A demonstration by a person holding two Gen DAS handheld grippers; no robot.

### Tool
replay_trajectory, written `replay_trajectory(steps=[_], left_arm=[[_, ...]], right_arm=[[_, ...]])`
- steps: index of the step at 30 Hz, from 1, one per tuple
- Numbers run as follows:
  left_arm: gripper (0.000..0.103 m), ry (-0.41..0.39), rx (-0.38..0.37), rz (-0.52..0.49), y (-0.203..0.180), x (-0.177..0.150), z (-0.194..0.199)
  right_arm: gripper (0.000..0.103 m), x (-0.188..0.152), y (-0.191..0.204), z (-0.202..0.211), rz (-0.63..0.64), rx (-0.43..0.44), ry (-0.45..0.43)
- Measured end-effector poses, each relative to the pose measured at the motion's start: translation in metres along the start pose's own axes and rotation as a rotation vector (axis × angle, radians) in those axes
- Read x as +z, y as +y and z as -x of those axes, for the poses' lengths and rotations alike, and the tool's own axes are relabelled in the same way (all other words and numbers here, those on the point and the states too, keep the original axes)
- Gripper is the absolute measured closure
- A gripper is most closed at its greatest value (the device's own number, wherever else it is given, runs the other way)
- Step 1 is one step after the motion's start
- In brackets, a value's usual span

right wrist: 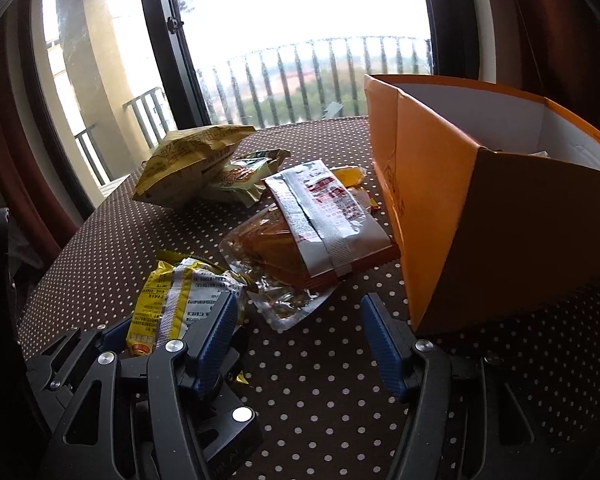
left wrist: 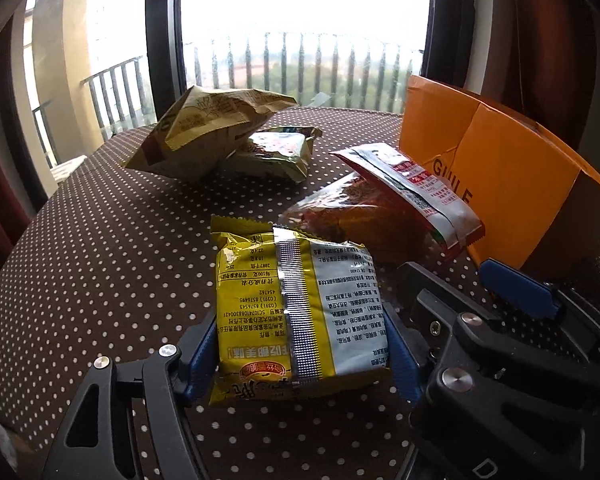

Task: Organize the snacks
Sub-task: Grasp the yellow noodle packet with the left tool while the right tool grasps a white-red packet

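My left gripper (left wrist: 300, 354) is shut on a yellow snack packet (left wrist: 296, 312), its blue pads pressing both sides; the packet also shows in the right wrist view (right wrist: 176, 312). My right gripper (right wrist: 300, 344) is open and empty above the dotted tablecloth (right wrist: 312, 412), beside the left one. An orange cardboard box (right wrist: 460, 216) stands open at the right; it also shows in the left wrist view (left wrist: 500, 184). A red packet (right wrist: 324, 224) lies on a clear-wrapped bun (right wrist: 268, 256) just ahead of my right gripper.
A large tan snack bag (left wrist: 204, 136) and a small green packet (left wrist: 276, 152) lie at the table's far side, near the window. The right gripper's body (left wrist: 500, 344) sits close at the right of the left wrist view.
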State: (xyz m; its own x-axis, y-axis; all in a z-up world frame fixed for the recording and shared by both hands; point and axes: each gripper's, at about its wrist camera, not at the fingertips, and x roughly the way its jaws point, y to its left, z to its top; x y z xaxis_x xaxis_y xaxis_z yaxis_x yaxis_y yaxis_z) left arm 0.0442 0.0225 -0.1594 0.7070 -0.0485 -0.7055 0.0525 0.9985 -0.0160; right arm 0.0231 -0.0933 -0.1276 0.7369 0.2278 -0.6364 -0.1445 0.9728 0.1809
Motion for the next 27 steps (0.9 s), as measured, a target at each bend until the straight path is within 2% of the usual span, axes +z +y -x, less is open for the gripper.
replay_trajectory(steps=[5, 11, 18, 27], left_arm=[[0.029, -0.011, 0.018, 0.033, 0.013, 0.01, 0.005], [0.029, -0.043, 0.028, 0.051, 0.024, 0.029, 0.006], [0.029, -0.056, 0.009, 0.054, 0.029, 0.047, -0.002], [0.029, 0.003, -0.033, 0.045, 0.026, 0.055, -0.021]], right_arm=[[0.035, 0.011, 0.014, -0.003, 0.023, 0.018, -0.003], [0.035, 0.031, 0.028, -0.005, 0.041, 0.002, -0.032], [0.035, 0.053, 0.034, -0.013, 0.055, -0.047, -0.075], [0.035, 0.063, 0.025, -0.038, 0.029, -0.155, -0.052]])
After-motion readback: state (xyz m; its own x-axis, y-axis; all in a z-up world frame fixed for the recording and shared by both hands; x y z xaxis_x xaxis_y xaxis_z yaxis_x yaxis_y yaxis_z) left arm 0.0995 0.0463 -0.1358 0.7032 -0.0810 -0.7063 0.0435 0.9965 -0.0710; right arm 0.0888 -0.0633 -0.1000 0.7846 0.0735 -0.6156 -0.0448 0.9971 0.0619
